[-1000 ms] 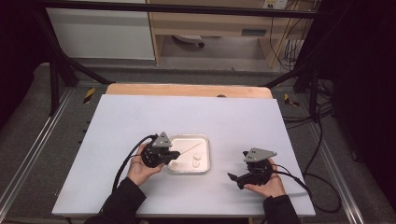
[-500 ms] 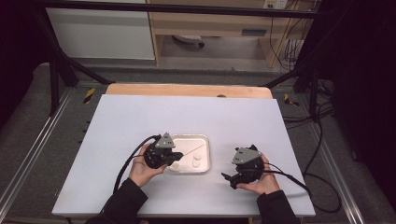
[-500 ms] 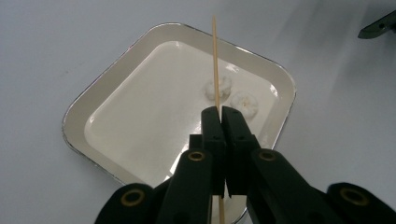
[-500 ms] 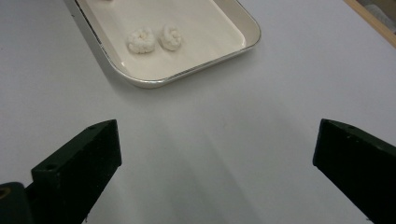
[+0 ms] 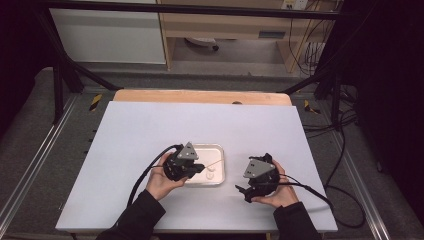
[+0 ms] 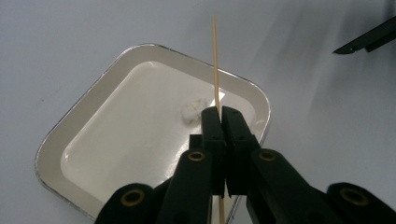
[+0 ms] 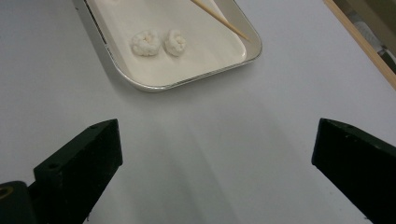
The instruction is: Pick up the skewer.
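Observation:
A small white tray (image 5: 212,146) with a metal rim lies near the front middle of the white table. Two white fluffy lumps (image 7: 145,43) (image 7: 175,43) lie side by side in it. My left gripper (image 6: 219,112) is shut on a thin wooden skewer (image 6: 215,60), which sticks out past the jaws over the tray's far rim. From above, that left gripper (image 5: 197,169) hovers at the tray's left side. My right gripper (image 7: 219,144) is open with nothing between its jaws and faces the tray (image 7: 187,81) from a short way off. From above, the right gripper (image 5: 243,192) sits right of the tray.
The white table top (image 5: 150,125) has bare room to the left and behind the tray. A wooden strip (image 5: 200,96) runs along its far edge. Black cables trail from both grippers toward the front. Metal rails flank the table.
My right gripper has moved left toward the tray. My left gripper has shifted a little right over the tray with the skewer still in it.

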A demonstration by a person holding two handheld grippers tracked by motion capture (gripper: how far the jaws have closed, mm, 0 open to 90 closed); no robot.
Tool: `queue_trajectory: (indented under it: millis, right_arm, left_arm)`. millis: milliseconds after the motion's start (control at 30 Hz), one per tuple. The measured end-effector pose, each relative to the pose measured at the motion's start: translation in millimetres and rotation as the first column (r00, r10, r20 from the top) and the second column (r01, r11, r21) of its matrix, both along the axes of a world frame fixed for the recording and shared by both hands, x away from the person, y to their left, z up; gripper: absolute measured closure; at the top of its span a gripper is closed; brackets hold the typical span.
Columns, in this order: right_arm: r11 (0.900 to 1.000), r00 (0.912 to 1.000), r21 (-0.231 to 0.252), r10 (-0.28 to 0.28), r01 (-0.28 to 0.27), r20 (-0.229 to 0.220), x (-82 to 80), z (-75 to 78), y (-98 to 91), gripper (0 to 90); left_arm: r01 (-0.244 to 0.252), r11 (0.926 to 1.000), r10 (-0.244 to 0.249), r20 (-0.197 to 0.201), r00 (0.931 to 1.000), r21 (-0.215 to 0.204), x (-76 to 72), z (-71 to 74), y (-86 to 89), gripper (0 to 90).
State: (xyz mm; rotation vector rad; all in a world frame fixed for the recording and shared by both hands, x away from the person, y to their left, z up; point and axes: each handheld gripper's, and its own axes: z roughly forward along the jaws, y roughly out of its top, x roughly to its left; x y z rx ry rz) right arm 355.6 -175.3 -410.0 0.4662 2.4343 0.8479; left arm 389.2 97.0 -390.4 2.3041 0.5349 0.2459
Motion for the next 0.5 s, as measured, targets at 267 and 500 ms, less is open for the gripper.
queue_trajectory:
  millis: [267, 500]
  right_arm:
    - [0.9985, 0.9991, -0.05, 0.025, -0.023, 0.036, -3.6, -1.2, 1.2, 5.3]
    - [0.994, 0.9953, -0.095, 0.062, -0.054, 0.075, -5.6, -0.2, 2.8, 8.4]
  left_arm:
    - [0.042, 0.9985, -0.042, 0.0, 0.9991, 0.034, -3.5, 1.6, -20.7, 88.8]
    - [0.077, 0.9952, -0.077, 0.003, 0.997, 0.062, -5.8, 3.5, -39.9, 88.7]
